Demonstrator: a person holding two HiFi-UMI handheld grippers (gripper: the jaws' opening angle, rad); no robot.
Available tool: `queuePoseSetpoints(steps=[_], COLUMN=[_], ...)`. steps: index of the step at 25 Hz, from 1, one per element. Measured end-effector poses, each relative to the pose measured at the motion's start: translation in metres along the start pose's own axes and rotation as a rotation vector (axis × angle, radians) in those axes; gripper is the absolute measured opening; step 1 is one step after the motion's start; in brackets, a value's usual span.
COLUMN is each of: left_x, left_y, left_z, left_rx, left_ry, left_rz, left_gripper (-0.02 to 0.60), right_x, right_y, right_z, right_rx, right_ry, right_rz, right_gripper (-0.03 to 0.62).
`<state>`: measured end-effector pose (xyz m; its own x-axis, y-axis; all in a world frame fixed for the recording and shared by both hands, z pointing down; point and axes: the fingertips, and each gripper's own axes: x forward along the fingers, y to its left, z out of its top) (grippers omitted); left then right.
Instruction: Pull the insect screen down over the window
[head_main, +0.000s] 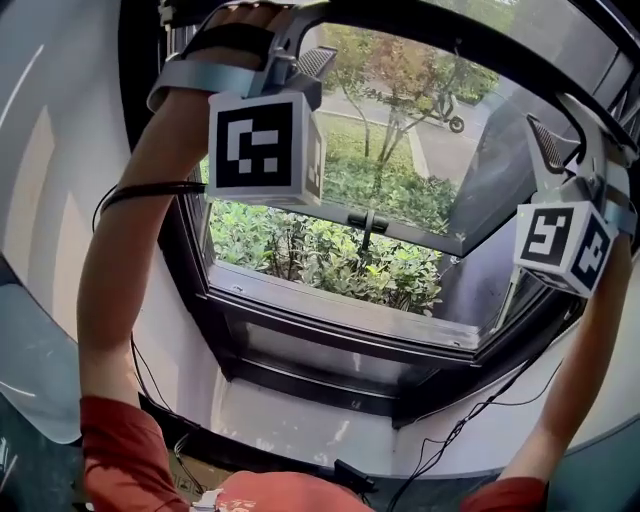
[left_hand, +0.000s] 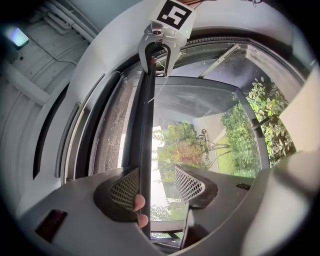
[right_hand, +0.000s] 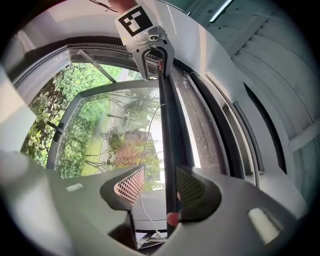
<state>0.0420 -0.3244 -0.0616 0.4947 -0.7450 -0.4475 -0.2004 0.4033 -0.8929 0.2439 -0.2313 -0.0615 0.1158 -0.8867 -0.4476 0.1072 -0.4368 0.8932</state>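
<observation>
Most of the job is ahead of me, I judge. The insect screen's pull bar (left_hand: 145, 135) sits high, along the top of the head view. Only a narrow strip of mesh (left_hand: 111, 135) shows beyond it. The opening inside the window frame (head_main: 228, 340) lies uncovered down to the sill (head_main: 330, 318).

The bar runs from one tool to the other. My left tool (left_hand: 157, 186) stands wide, with the bar against its left-of-frame pad and a clear gap to the other pad. My right tool (right_hand: 161, 186) is wide too, with the bar against its right-of-frame pad. Neither pinches the bar, so I read them as hooked over it rather than clamped.

For room, the glass sash (head_main: 430, 236) tilts outward, away from the screen's path. Its handle (head_main: 367, 221) at mid-frame looks clear of that path, though I cannot be sure. The sides of the window frame bound the travel at left and right. Keeping the bar level between both tools should stop it jamming on the way down.
</observation>
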Motion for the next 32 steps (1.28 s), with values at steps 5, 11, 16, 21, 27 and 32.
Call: queuePoseSetpoints(steps=[5, 11, 16, 21, 27, 32], left_x=[-0.012, -0.028, -0.041, -0.051, -0.063, -0.078], left_y=[-0.025, -0.056, -0.075, -0.095, -0.118, -0.137], left_z=[0.006, 0.008, 0.009, 0.01, 0.011, 0.015], left_rx=[-0.01, -0.029, -0.023, -0.02, -0.022, -0.03], left_ry=[-0.023, -0.028, -0.027, -0.028, -0.018, -0.033], left_rz=[-0.024, -0.082, -0.101, -0.118, -0.144, -0.159], left_gripper=[0.219, 0.219, 0.219, 0.219, 0.219, 0.218], right_x=[-0.015, -0.029, -0.043, -0.052, -0.064, -0.081], right_y=[0.026, 0.053, 0.073, 0.092, 0.117, 0.137], right_z=[-0.005, -0.001, 0.001, 0.003, 0.004, 0.005], right_rx=[0.008, 0.028, 0.069, 0.096, 0.11, 0.12], right_ry=[0.011, 0.01, 0.002, -0.002, 0.012, 0.016], right_rz=[0.032, 0.058, 0.078, 0.09, 0.123, 0.163], right_gripper=[0.204, 0.204, 0.204, 0.204, 0.204, 0.204])
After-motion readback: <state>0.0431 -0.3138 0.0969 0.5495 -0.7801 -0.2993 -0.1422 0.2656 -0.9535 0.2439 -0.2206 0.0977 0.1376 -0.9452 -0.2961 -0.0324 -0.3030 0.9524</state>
